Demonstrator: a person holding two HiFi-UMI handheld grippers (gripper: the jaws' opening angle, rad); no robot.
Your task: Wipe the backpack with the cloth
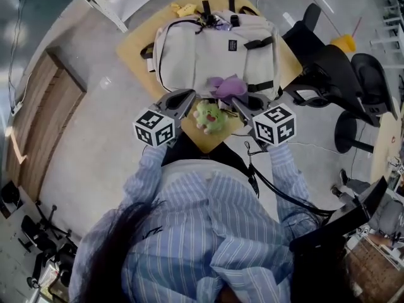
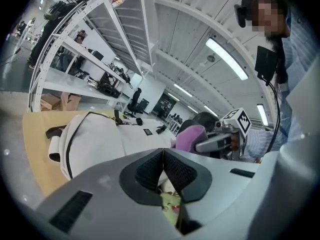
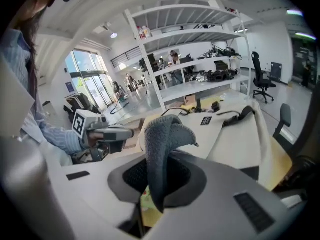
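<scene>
**Thin pinch, and a toy near the edge**

My right claw [image 1: 238,101] pinches the purple cloth [image 1: 226,87] by one fold, at the lower edge of the backpack [image 1: 208,46]. The backpack lies flat on the table [image 1: 136,55], upper centre. My left claw [image 1: 185,98] is pressed together on nothing. Dragging could pull the cloth free, I judge, or snag it on the black straps at right. The green plush toy [image 1: 209,117] between my claws could get knocked off. The pack's pale face lies open ahead, but a chair [image 1: 328,62] crowds the right.
</scene>
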